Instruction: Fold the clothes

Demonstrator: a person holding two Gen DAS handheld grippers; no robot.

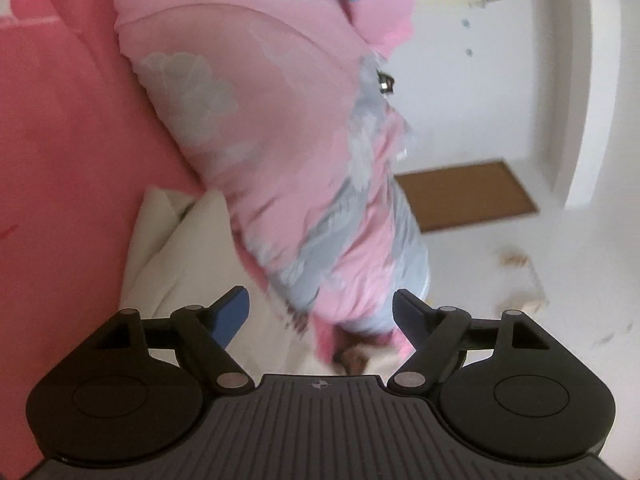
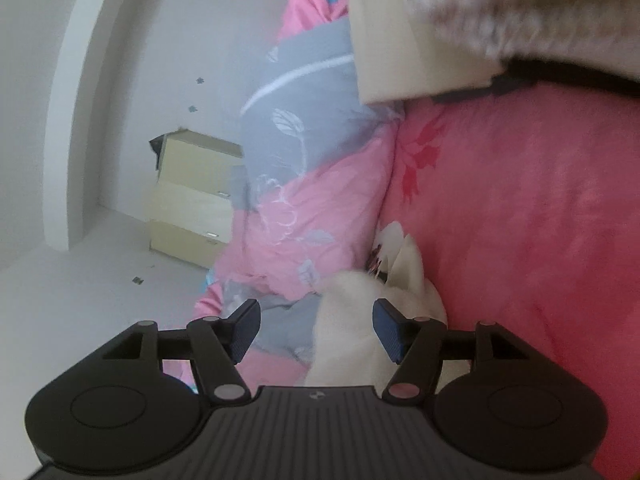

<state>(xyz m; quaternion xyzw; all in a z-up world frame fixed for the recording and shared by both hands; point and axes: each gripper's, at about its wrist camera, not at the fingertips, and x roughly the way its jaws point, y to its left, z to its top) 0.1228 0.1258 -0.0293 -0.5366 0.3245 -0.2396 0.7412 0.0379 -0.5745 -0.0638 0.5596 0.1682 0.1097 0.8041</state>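
I see both grippers, left (image 1: pixel 321 312) and right (image 2: pixel 316 328), spread wide, holding nothing. Cream garment (image 2: pixel 352 344) sits between the right fingers on the pink bed (image 2: pixel 520 220).

Both tongs stand with their jaws spread wide and nothing clamped between them. The left tongs (image 1: pixel 321 312) show black linkage arms angled outward from the ribbed grey body, with a blue pad (image 1: pixel 232 312) on the left finger. The right tongs (image 2: pixel 316 330) hold the same pose, with blue ribbed pads (image 2: pixel 387 330) facing each other across a broad gap. Both views are blurred.
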